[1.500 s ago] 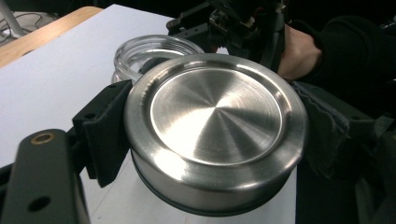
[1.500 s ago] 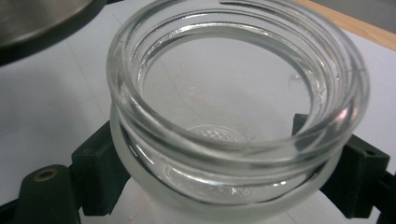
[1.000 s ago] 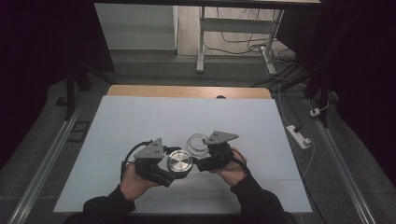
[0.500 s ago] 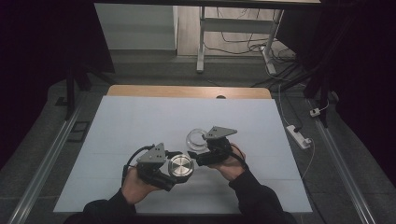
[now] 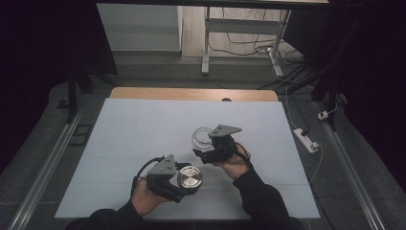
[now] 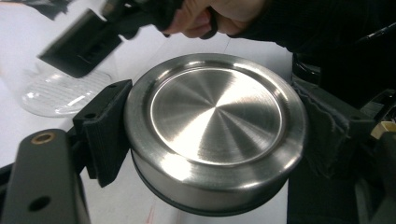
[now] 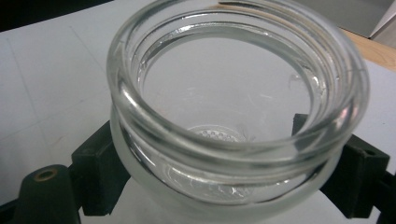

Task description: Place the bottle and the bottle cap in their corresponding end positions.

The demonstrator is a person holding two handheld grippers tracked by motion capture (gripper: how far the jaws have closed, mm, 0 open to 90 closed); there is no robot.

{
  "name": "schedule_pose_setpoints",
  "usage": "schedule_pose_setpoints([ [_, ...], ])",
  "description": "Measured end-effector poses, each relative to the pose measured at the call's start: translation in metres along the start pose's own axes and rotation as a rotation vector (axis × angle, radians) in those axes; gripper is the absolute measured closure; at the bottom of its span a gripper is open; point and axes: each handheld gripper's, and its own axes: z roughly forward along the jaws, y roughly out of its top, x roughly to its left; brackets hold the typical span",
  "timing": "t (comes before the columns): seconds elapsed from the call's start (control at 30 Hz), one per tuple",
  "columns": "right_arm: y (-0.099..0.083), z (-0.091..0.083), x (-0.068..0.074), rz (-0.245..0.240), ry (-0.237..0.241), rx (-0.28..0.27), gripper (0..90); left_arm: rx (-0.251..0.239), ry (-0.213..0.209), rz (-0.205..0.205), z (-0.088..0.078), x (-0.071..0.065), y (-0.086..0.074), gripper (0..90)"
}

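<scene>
A round brushed-steel lid (image 5: 190,176) (image 6: 217,107) is clamped edge to edge between the black jaws of my left gripper (image 5: 182,181) (image 6: 215,140), near the front of the white table (image 5: 143,129). My right gripper (image 5: 206,149) (image 7: 229,186) is shut on a clear glass jar (image 5: 201,136) (image 7: 233,93), open-mouthed and empty, just beyond and to the right of the lid. In the left gripper view the jar (image 6: 60,91) and the right gripper (image 6: 79,44) lie past the lid, apart from it.
A wooden strip (image 5: 191,93) runs along the table's far edge. A white power strip (image 5: 306,140) lies on the floor off the right side. Metal rails (image 5: 48,163) flank the table, and a desk frame (image 5: 206,43) stands behind.
The left gripper has brought the lid toward the table's near edge and lower. The right gripper has carried the jar slightly farther away, so lid and jar have drawn apart.
</scene>
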Motion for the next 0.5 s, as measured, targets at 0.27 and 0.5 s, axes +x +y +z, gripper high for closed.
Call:
schedule_pose_setpoints([
  [0.27,0.003,0.01,-0.008,0.008,-0.02,0.006,15.2,0.011,0.036,0.008,0.011,0.007,-0.008,19.0],
  [0.5,0.006,0.019,-0.014,0.015,-0.028,0.007,15.2,0.044,0.057,0.006,0.022,0.017,-0.014,19.1],
])
